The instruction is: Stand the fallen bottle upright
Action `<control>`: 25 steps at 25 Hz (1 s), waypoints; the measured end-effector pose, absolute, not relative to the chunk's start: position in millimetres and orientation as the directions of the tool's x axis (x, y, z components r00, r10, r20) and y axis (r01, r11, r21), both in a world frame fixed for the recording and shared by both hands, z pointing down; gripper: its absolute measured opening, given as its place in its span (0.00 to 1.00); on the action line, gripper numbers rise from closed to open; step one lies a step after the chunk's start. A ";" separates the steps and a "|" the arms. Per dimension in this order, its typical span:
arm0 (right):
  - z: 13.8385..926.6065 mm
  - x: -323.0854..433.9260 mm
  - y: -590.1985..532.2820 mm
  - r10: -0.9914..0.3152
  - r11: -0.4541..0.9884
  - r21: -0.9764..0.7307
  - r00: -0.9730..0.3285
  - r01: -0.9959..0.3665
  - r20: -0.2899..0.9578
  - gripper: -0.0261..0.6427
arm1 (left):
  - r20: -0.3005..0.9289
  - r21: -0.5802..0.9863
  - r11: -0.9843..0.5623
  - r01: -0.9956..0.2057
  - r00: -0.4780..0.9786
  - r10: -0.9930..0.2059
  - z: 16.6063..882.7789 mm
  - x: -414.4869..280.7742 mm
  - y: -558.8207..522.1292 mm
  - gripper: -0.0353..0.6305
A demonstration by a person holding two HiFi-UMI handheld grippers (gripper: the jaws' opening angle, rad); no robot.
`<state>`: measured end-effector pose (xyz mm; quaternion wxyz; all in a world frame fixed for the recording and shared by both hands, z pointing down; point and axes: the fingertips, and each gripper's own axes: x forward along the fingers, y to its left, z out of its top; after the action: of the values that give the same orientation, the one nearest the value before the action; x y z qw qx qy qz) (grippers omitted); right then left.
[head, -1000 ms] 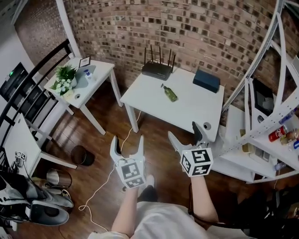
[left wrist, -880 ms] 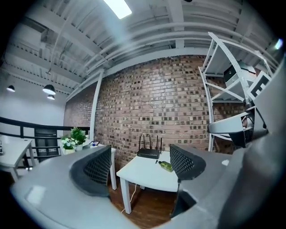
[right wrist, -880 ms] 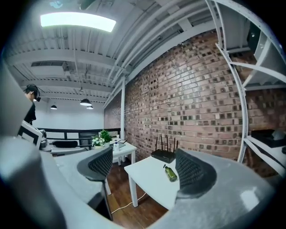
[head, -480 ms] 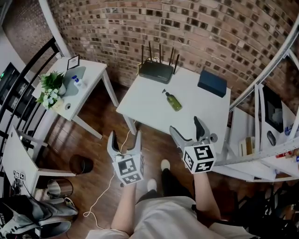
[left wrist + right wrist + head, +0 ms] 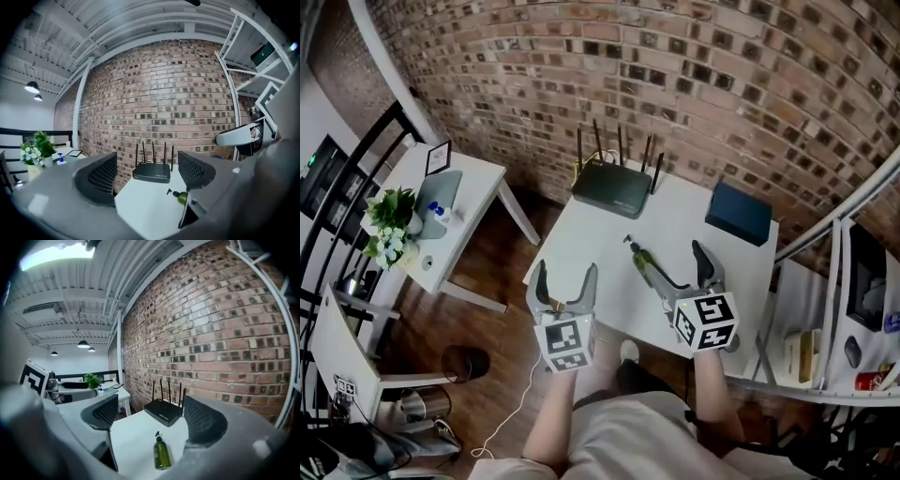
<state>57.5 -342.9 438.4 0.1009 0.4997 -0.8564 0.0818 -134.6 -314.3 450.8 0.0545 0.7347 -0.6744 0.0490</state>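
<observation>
A green pump bottle (image 5: pixel 639 260) lies on its side near the middle of the white table (image 5: pixel 581 234), pump end toward the brick wall. My right gripper (image 5: pixel 679 266) hangs open just short of it, its left finger crossing the bottle's near end. In the right gripper view the bottle (image 5: pixel 161 453) lies ahead, low between the open jaws, untouched. My left gripper (image 5: pixel 566 279) stands open over the table's near left edge with nothing in it. In the left gripper view the bottle (image 5: pixel 181 197) peeks out beside the right jaw.
A black router (image 5: pixel 613 186) with several antennas stands at the table's back by the brick wall, and a dark blue box (image 5: pixel 739 213) sits at the back right. A white shelf rack (image 5: pixel 853 281) rises on the right. A side table (image 5: pixel 473 183) with a plant (image 5: pixel 387 220) stands left.
Both grippers have travelled forward from over the floor to the table's near edge. The right one has come up to the bottle. The jaws look the same.
</observation>
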 end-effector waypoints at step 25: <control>706.5 16.5 -457.7 -0.367 0.632 -0.077 -0.386 -0.771 0.847 0.65 | 0.518 0.210 -0.352 -0.912 0.409 -0.751 659.1 -113.1 -431.5 0.59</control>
<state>16.5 -457.7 706.5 0.4242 0.3567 -0.7976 0.2381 -113.1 -431.5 659.1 0.2387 0.8048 -0.5165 0.1689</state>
